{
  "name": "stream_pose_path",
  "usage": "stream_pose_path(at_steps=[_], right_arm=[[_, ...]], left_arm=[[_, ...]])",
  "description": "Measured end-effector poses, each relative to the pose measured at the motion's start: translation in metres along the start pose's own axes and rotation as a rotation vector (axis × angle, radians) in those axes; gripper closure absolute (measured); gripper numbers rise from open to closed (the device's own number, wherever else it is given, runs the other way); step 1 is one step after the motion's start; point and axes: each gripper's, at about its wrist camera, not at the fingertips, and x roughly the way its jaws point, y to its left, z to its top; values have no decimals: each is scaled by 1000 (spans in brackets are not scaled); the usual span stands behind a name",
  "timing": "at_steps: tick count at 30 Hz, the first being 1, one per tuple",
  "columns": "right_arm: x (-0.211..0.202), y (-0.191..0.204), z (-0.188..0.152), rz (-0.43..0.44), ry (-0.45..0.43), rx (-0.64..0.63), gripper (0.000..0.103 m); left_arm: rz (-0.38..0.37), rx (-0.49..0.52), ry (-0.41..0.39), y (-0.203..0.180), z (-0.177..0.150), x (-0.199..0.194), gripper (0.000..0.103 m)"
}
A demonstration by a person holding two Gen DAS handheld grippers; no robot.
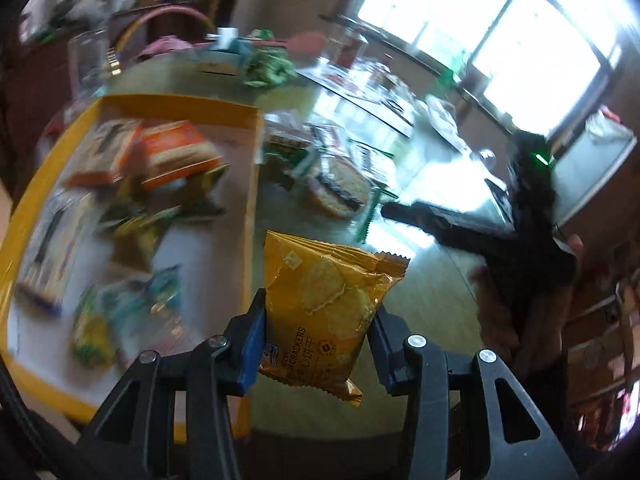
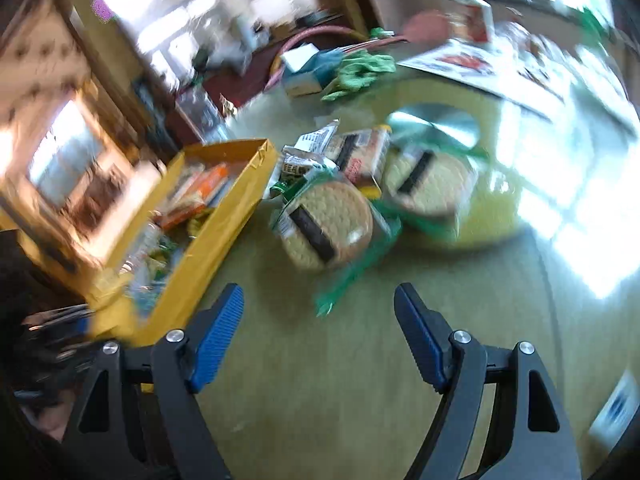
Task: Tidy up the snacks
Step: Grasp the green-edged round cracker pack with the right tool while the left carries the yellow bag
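My left gripper is shut on a yellow cracker packet and holds it above the table, just right of the yellow box. The box holds several snack packs, among them an orange one. My right gripper is open and empty above the table; it also shows as a dark shape in the left wrist view. Ahead of it lie round biscuit packs in clear wrap and a smaller pack. The yellow box is to its left.
A green cloth, a small white and blue carton, papers and a glass stand at the table's far side. Bright windows glare on the tabletop at the right. Both views are motion-blurred.
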Motion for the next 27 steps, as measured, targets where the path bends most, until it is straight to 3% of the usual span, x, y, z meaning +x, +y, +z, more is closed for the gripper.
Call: stream_pose_path(at_steps=[3,9,13,15,19,27], right_arm=[[21,9,28,-56,17,-112,25],[73,5,60,-115,90,-172,25],[74,3,55,-54,108,-163,24],[67,9,47,2,117,-170,19],[76,31,34,-94,158,-290,18],[75,47,7,-118,191,-360,17]], left_arm=[[4,-21,-45,6,-6,-14,58],[6,-76,-81,20,-9,-22,58],[-5,-90,-98,31,-13,-28,58],[-11,-111,-93,37,-13,-27,58],[-17,-111,-100,41,-12,-28,58],[-7,-128,-118,50,-18,-41,58]])
